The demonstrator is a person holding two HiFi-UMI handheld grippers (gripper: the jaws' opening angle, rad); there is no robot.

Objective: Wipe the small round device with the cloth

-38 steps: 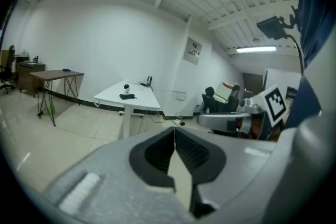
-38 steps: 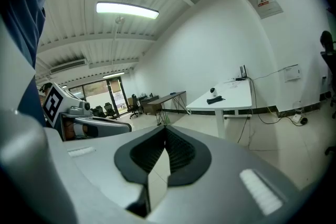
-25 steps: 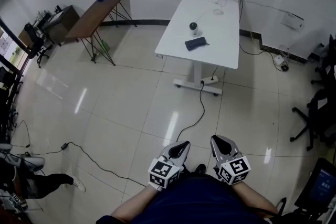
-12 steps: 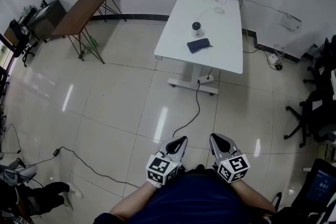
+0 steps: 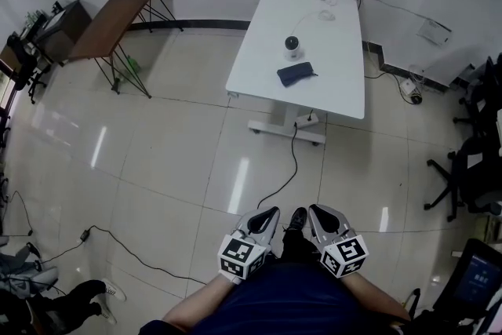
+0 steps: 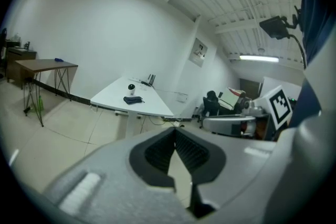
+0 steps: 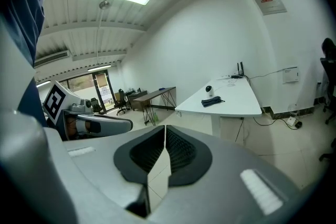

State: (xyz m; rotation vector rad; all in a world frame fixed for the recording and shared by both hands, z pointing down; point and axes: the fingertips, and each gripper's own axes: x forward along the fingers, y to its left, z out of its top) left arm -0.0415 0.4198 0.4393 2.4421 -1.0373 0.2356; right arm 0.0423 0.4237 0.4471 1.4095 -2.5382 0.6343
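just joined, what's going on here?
Wiping has not started. A person holds the left gripper and the right gripper close to the body, both shut with nothing between the jaws. The person is out on the tiled floor, well short of the white table. On that table the small round device stands upright, with the dark cloth lying beside it on the near side. Neither is touched.

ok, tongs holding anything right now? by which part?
Nothing held: left tongs and right tongs are both shut and empty. The cloth lies on the white table beside the small round device.
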